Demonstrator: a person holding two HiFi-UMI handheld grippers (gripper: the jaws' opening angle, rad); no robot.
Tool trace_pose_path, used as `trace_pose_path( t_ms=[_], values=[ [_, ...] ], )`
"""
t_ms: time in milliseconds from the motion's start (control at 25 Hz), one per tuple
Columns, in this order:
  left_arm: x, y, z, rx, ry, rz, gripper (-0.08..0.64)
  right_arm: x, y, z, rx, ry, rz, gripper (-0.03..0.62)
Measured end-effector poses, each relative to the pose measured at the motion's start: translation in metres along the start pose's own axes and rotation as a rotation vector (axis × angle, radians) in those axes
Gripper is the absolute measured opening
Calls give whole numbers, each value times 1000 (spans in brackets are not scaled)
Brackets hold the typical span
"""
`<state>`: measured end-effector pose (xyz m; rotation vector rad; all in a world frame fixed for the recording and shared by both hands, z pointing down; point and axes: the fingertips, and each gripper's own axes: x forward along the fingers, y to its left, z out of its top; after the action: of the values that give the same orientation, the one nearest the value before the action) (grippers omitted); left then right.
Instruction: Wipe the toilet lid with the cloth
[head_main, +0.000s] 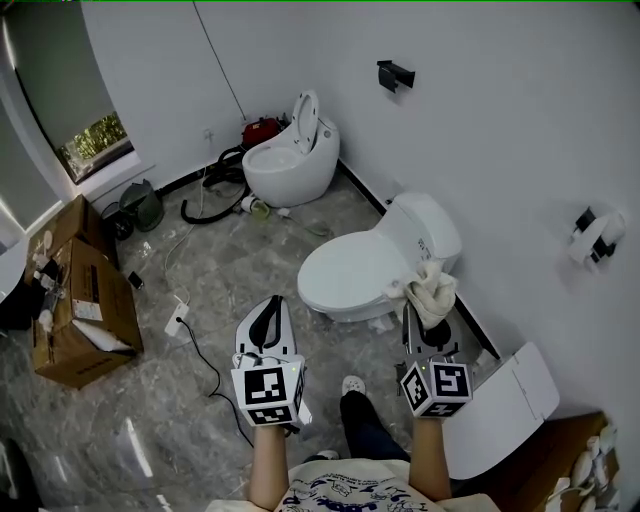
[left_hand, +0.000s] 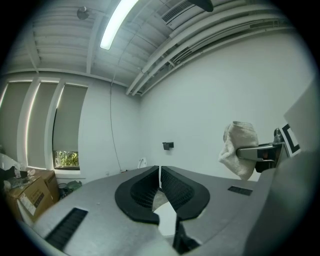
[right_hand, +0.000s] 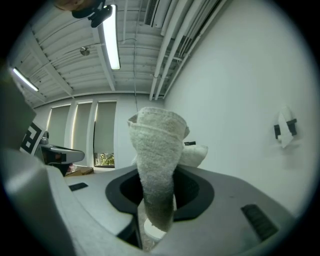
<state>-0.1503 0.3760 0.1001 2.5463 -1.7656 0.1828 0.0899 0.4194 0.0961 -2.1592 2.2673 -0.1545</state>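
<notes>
Head view puts the cloth (head_main: 432, 290), bunched into a pale wad, over the rear right edge of the closed toilet lid (head_main: 350, 272), just beside the tank (head_main: 428, 222). Your right tongs (head_main: 425, 312) are clamped on it. In the right gripper view the cloth (right_hand: 156, 150) stands up between the jaws of those tongs (right_hand: 157, 202) and fills the middle of the picture. From there the lid lies ahead and to your left, its long axis running from the tank toward the lower left, so I judge the wipe goes that way. Your right hand is plainly the nearer. Your left tongs (left_hand: 160, 182) hang well short of the bowl, jaws together on nothing. No view settles whether the cloth touches the lid, and it hides the lid from its own camera.
</notes>
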Motion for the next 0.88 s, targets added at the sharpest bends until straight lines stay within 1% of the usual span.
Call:
trace_pose_path(
  t_ms=[120, 240, 360, 440, 520, 640, 760, 880],
  values=[
    [41, 1, 13, 2, 10, 24, 15, 43, -18, 8, 5, -1, 19, 115],
    [81, 3, 26, 2, -6, 50, 15, 88, -36, 20, 6, -9, 45, 115],
    [121, 5, 33, 0, 11, 68, 15, 132, -54, 30, 5, -17, 63, 115],
    [147, 8, 38, 3, 0, 89, 15, 160, -66, 33, 3, -15, 77, 115],
    [172, 9, 41, 8, -21, 111, 15, 186, -78, 33, 5, -9, 92, 115],
    [204, 8, 45, 9, -17, 131, 15, 220, -93, 32, 13, 4, 110, 115],
    [225, 10, 44, 7, 7, 142, 15, 245, -102, 27, 22, 19, 119, 115],
    [244, 9, 34, 3, 47, 149, 15, 267, -111, 17, 33, 35, 124, 115]
  ],
)
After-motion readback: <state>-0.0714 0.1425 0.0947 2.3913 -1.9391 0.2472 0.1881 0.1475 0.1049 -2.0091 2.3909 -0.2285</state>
